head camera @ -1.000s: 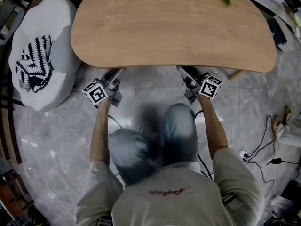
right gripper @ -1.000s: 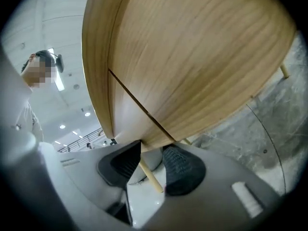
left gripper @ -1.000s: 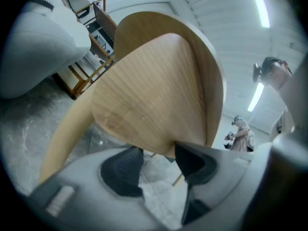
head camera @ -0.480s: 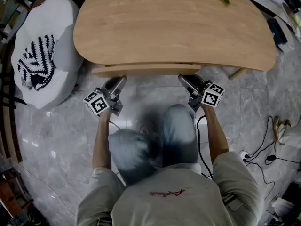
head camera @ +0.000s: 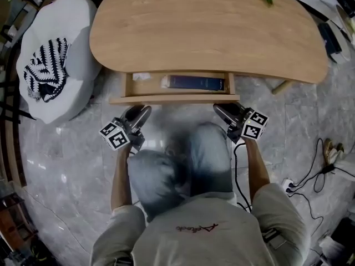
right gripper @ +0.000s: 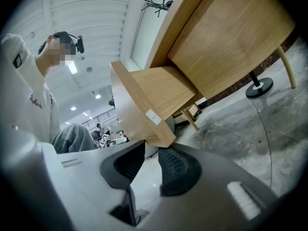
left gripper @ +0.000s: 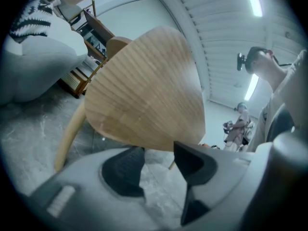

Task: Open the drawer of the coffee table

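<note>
White pouf (head camera: 55,65) beside table (head camera: 205,32); box (head camera: 195,82) inside drawer (head camera: 175,99).

The rounded light wooden table (head camera: 205,32) is matt and smooth, with fine grain, as is its pale wooden drawer (head camera: 175,98). The grey marble floor (head camera: 66,165) shines glossily. At ten o'clock, the white padded pouf (head camera: 80,32) looks like soft cloth.

The head camera is looking steeply down on the coffee table (head camera: 205,32), while cameras on the left gripper (head camera: 144,110) and right gripper (head camera: 218,107) are peering up at its underside from close, low down.
</note>
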